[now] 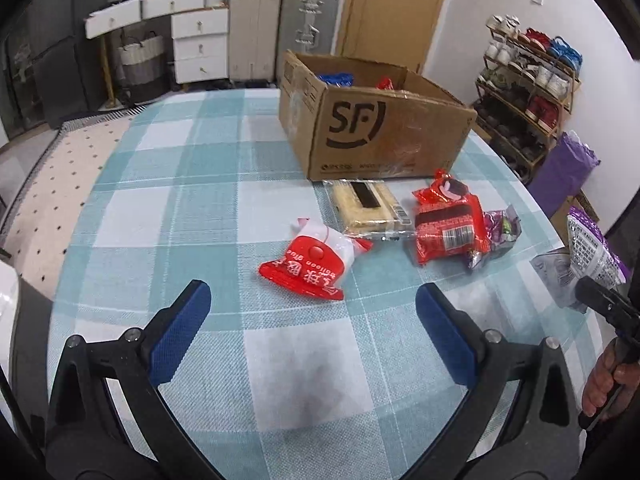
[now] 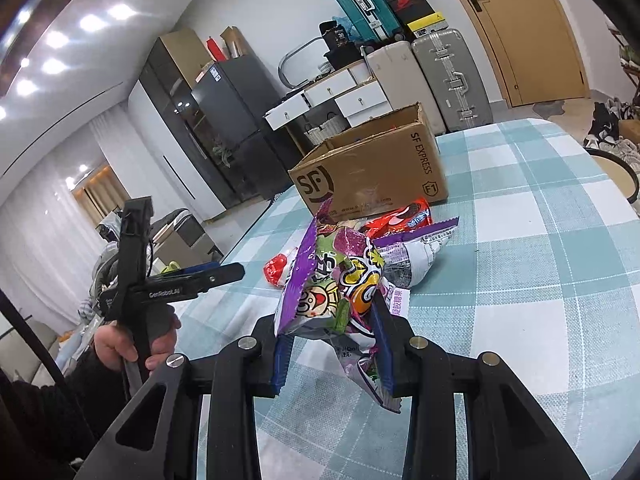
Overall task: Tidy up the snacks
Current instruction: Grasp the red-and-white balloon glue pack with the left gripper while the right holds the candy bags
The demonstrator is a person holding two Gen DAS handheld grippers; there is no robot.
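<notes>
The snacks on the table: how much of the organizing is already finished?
Done: some packets, blue and red, already lie inside the cardboard box. In hand: the right gripper has its jaws shut on a purple candy bag. Left: the red-and-white packet, the biscuit pack and the red packet remain on the table.
</notes>
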